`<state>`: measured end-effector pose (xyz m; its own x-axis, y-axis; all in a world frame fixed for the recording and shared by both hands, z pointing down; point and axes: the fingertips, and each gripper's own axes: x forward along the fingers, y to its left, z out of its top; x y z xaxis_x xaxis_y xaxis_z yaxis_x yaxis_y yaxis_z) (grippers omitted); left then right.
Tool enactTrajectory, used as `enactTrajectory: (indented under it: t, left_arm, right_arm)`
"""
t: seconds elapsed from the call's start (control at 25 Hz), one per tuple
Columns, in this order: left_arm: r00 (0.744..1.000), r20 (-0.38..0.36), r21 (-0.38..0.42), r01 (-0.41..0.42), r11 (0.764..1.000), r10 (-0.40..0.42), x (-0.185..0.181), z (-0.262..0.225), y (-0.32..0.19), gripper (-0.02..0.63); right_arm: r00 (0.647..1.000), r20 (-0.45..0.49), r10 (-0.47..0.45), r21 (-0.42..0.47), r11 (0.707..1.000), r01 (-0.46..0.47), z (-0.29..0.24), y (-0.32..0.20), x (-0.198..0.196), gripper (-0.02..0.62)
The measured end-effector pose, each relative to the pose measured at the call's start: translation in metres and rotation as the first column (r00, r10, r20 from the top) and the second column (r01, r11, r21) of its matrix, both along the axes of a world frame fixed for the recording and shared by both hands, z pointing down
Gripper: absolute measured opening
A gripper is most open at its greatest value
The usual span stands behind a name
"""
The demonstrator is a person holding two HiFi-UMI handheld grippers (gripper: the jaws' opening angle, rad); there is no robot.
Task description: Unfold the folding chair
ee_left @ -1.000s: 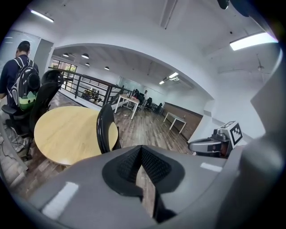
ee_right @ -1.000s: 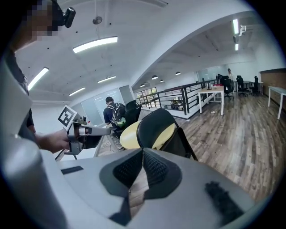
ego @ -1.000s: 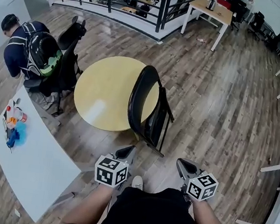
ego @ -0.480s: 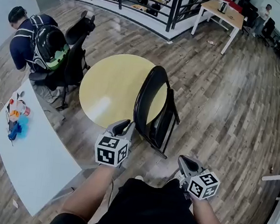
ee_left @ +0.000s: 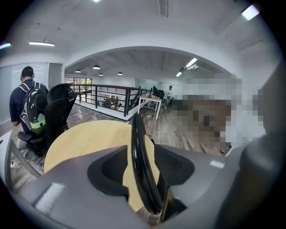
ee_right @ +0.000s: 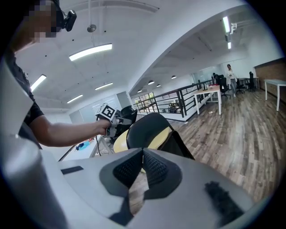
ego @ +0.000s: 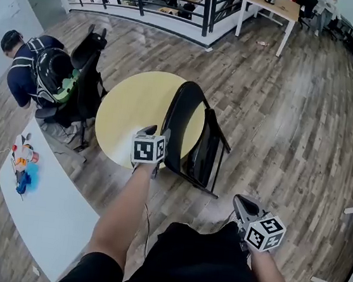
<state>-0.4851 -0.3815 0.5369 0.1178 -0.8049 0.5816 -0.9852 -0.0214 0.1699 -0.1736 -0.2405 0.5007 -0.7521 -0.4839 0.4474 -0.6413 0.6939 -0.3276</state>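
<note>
Left gripper view: the left gripper [ee_left: 140, 154] has its fingers [ee_left: 111, 172] spread apart, and the thin black top edge of the folding chair [ee_left: 134, 129] runs upright between them. It lies close against the right-hand finger, with a sliver of gap on the other side. Just past it lies the round yellow tabletop [ee_left: 85, 143]. In the head view this gripper sits at the backrest's upper rim. The chair stands on the wooden floor [ego: 281, 118] with its seat folded up, right at the tabletop's edge. The right gripper [ee_right: 143, 154] is low by the person's hip, well apart from the chair, its fingers [ee_right: 154, 172] pressed together on nothing.
</note>
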Motion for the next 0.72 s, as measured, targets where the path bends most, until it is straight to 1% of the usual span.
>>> enactTrajectory:
  t: [0.12,0.24,0.32,0.44,0.48,0.56,0.64,0.72]
  left_arm:
    - [0.999,0.034,-0.030,0.013,0.999,-0.012,-0.006,0.011,-0.019,0.204]
    - [0.999,0.033,-0.069,0.001,0.998,0.001,-0.004,0.026,-0.033,0.202]
    - [1.000,0.008,-0.099,-0.007,0.995,0.008,-0.001,0.037,-0.039,0.202]
    - [0.998,-0.067,-0.136,-0.006,0.991,-0.003,0.006,0.051,-0.044,0.201]
    - [0.997,-0.079,-0.147,-0.005,0.989,-0.006,0.009,0.055,-0.045,0.198]
    - [0.997,-0.074,-0.160,-0.001,0.987,-0.011,0.014,0.062,-0.046,0.186]
    - [0.997,-0.066,-0.161,0.025,0.987,-0.036,0.013,0.064,-0.048,0.170]
    - [0.995,-0.080,-0.165,0.050,0.985,-0.064,0.010,0.063,-0.049,0.155]
  right_arm:
    - [0.999,0.002,0.033,0.000,0.999,-0.033,0.001,-0.003,0.019,0.006]
    - [0.998,-0.010,0.067,-0.002,0.998,-0.067,0.002,-0.007,0.040,0.006]
    - [0.996,-0.018,0.093,-0.009,0.996,-0.093,0.003,-0.011,0.054,0.006]
    - [0.993,-0.027,0.116,-0.007,0.993,-0.117,0.001,-0.015,0.071,0.006]
    - [0.992,-0.029,0.121,-0.005,0.993,-0.121,0.000,-0.015,0.075,0.006]
    - [0.991,-0.033,0.128,0.001,0.992,-0.128,-0.001,-0.016,0.082,0.006]
    - [0.990,-0.033,0.135,0.006,0.991,-0.135,-0.002,-0.017,0.086,0.006]
    - [0.989,-0.032,0.145,0.006,0.989,-0.145,-0.003,-0.018,0.091,0.006]
